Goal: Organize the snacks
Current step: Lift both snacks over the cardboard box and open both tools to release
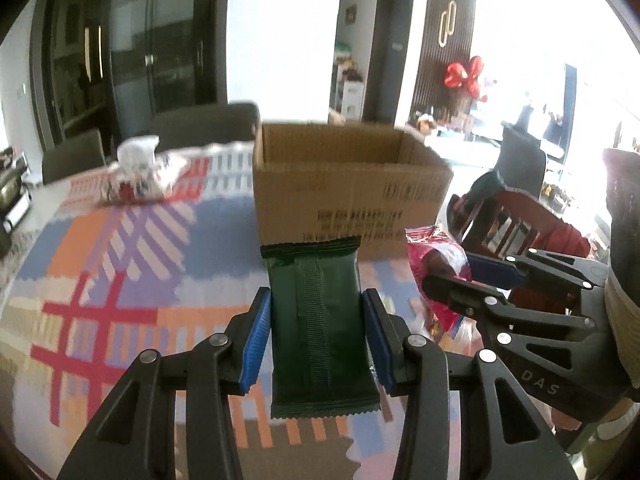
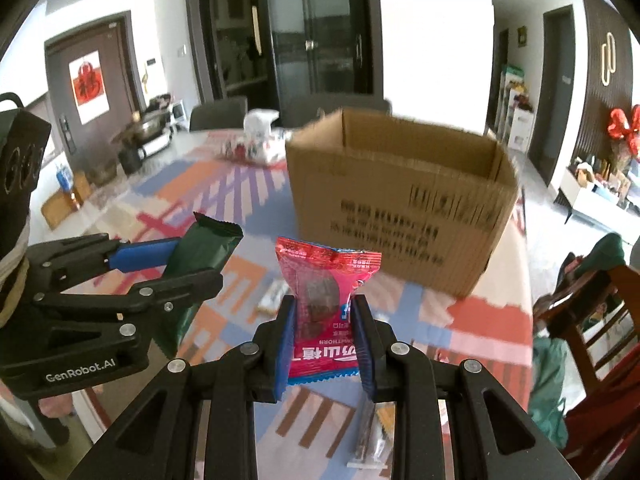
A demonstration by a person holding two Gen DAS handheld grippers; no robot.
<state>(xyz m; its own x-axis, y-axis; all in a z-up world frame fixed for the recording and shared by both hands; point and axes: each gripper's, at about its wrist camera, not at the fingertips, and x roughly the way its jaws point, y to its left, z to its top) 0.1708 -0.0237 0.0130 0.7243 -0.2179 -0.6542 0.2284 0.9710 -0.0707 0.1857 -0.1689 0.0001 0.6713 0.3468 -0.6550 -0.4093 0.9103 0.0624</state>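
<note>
Centre frame: left hand-held gripper clamped on green packet, right hand-held gripper on red packet; light, crinkly, probably slippery; best pinched mid-body.

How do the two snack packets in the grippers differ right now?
The green packet is plain, dark and long; the red packet is shorter, puffier and printed with white lettering. The left gripper holds the green one, the right gripper the red. Both are sealed, clamped upright before the cardboard box.
</note>
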